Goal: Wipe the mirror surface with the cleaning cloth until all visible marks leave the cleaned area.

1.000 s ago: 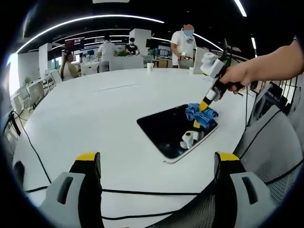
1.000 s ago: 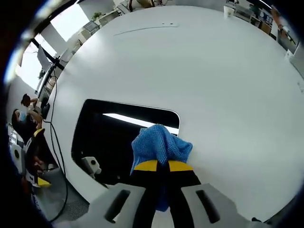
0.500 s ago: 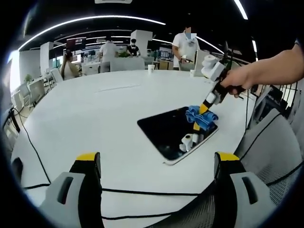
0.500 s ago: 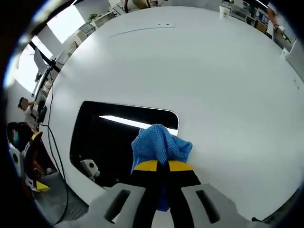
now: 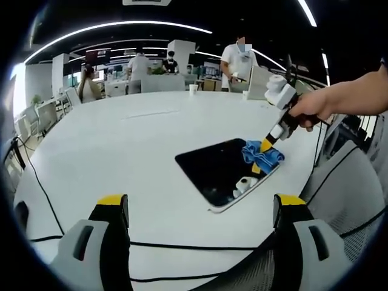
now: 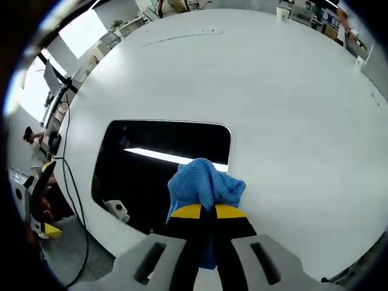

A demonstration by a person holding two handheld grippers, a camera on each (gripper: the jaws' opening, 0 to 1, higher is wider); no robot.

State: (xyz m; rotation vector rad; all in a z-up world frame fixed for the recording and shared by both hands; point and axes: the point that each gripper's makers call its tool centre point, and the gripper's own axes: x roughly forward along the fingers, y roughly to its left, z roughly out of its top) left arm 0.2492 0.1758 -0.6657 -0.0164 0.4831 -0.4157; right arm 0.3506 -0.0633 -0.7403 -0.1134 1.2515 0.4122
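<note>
Mirror [image 5: 221, 170] flat on white table [image 5: 121, 145], dark glass facing up, near the table edge. Right gripper [image 6: 208, 212] clamped on blue cloth [image 6: 203, 185], pressing it onto the mirror's edge strip. Left gripper [image 5: 200, 209] held off above the near table edge, jaws wide apart, gripping nothing.

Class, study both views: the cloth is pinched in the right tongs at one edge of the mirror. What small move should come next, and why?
Probably sweep the right tongs inward, dragging the blue cloth across the dark mirror. The cloth sits at one edge of the mirror, so most of the glass lies uncovered beyond it. The left tongs hang open, away from the mirror.
</note>
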